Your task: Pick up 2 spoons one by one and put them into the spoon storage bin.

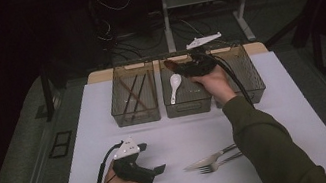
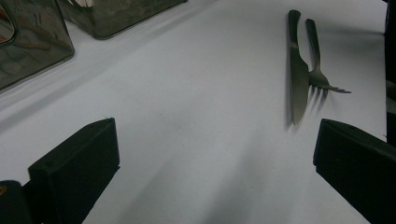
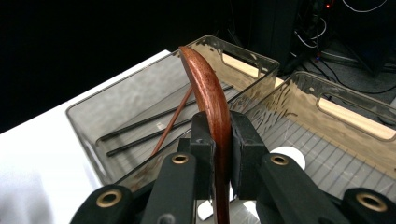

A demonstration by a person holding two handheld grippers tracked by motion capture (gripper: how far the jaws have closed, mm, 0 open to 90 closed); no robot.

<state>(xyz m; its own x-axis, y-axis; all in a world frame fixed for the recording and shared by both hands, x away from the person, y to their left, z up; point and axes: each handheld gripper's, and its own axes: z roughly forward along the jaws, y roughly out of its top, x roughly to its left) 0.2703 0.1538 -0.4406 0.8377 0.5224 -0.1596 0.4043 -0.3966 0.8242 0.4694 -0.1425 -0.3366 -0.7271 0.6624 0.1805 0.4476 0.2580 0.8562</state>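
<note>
My right gripper point(image 3: 217, 140) is shut on a reddish-brown wooden spoon point(image 3: 208, 88), its bowl standing edge-on above the pads. In the high view that gripper point(image 1: 182, 68) hovers over the middle clear bin point(image 1: 189, 107), where a white spoon point(image 1: 175, 87) lies. The left bin point(image 1: 137, 117) holds dark and brown chopsticks point(image 3: 154, 122). My left gripper point(image 1: 152, 158) rests open low over the white table near its front left, nothing between its jaws. A metal knife point(image 2: 297, 79) and fork point(image 2: 317, 60) lie side by side on the table ahead of it.
A third clear bin point(image 1: 249, 76) stands to the right of the middle one, partly behind the right forearm. The white table top point(image 1: 178, 134) ends at a dark floor with table legs and cables beyond the bins. The knife point(image 1: 208, 158) and fork point(image 1: 222, 163) lie near the front edge.
</note>
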